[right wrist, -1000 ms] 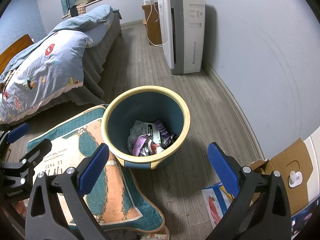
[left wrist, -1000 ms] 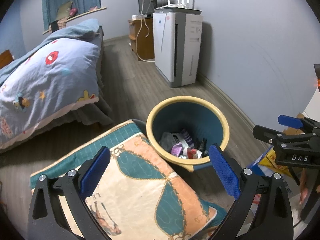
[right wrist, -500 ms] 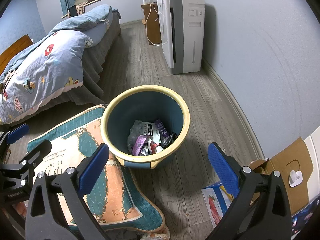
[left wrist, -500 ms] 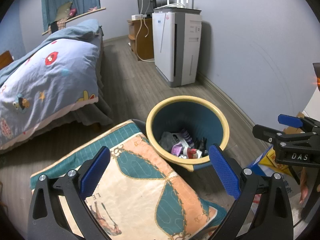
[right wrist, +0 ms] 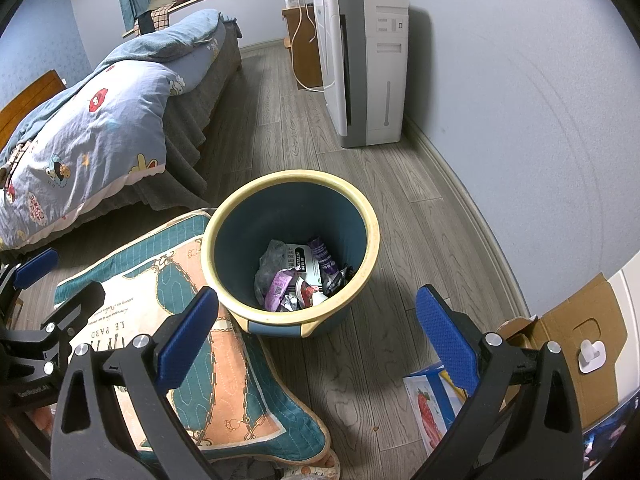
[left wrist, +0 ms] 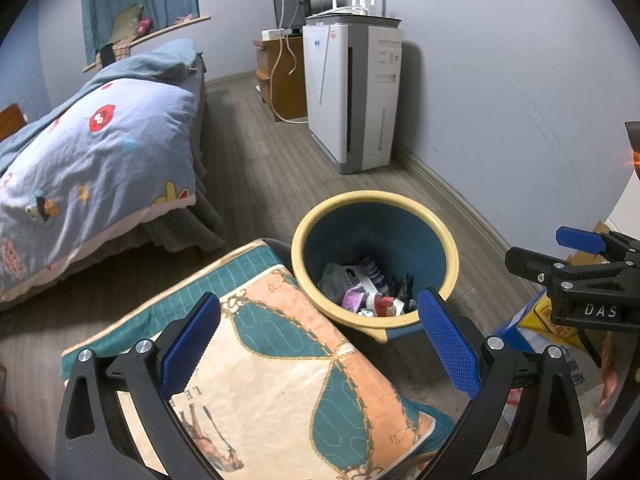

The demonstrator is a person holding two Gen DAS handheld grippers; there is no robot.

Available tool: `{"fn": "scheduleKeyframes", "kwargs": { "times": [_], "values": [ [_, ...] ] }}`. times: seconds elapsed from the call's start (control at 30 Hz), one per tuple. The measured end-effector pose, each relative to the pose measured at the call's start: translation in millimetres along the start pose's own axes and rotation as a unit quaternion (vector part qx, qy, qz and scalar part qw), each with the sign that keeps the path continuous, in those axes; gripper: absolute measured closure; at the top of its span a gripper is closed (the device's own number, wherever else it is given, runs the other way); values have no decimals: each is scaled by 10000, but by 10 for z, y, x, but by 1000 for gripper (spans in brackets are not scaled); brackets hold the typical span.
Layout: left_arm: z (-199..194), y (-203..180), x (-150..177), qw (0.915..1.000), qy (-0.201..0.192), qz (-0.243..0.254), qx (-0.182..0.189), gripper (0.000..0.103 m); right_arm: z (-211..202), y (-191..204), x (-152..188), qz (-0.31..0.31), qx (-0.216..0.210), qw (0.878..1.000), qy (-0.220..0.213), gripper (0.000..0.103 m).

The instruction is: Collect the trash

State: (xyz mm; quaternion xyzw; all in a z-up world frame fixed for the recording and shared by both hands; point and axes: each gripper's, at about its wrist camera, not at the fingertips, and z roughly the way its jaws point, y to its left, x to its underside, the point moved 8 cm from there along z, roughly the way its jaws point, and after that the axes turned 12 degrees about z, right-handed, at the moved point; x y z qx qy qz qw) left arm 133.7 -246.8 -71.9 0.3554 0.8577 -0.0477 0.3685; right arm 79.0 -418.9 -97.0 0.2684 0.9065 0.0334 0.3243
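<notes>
1. Frankly, almost nothing has shifted over the last second: both views hold nearly the same framing as before, so I judge this a pause, not a working stroke.
2. Nearest me, the left hand-held gripper (left wrist: 320, 344) hangs with its blue pads spread wide and nothing between them, above the patterned cushion (left wrist: 280, 368) on the floor.
3. The right hand-held gripper (right wrist: 316, 336) is likewise wide apart and empty, poised over bare floor (right wrist: 384, 320) at the near side of the bin.
4. Beside it, at the near right edge of the floor, a printed carton (right wrist: 432, 408) with a strawberry picture lies next to an opened cardboard box (right wrist: 576, 344); whether either counts as rubbish I cannot tell.
5. A little farther, the trash bin (right wrist: 372, 236), blue with a yellow rim, stands upright on the floor, touching the cushion's far corner.
6. The collected trash (right wrist: 296, 276), crumpled wrappers and packets, sits at the bottom of that bin, as it did a second ago, with nothing added.
7. Beyond are the bed (left wrist: 100, 152) at the left and the white air purifier (left wrist: 352, 96) against the far wall.
8. With both tools empty and still, my guess is that the collecting is either finished or waiting on the next piece to be found.
</notes>
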Motion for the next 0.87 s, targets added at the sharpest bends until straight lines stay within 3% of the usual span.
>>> {"fn": "scheduleKeyframes", "kwargs": {
  "times": [0.57, 0.87],
  "values": [
    [7, -36, 23, 9996, -24, 270, 92, 5, -14, -16, 62, 48, 7, 10000, 25, 6],
    [-12, 95, 76, 9999, 92, 71, 93, 5, 49, 4, 116, 155, 145, 9996, 195, 6]
  ]
}}
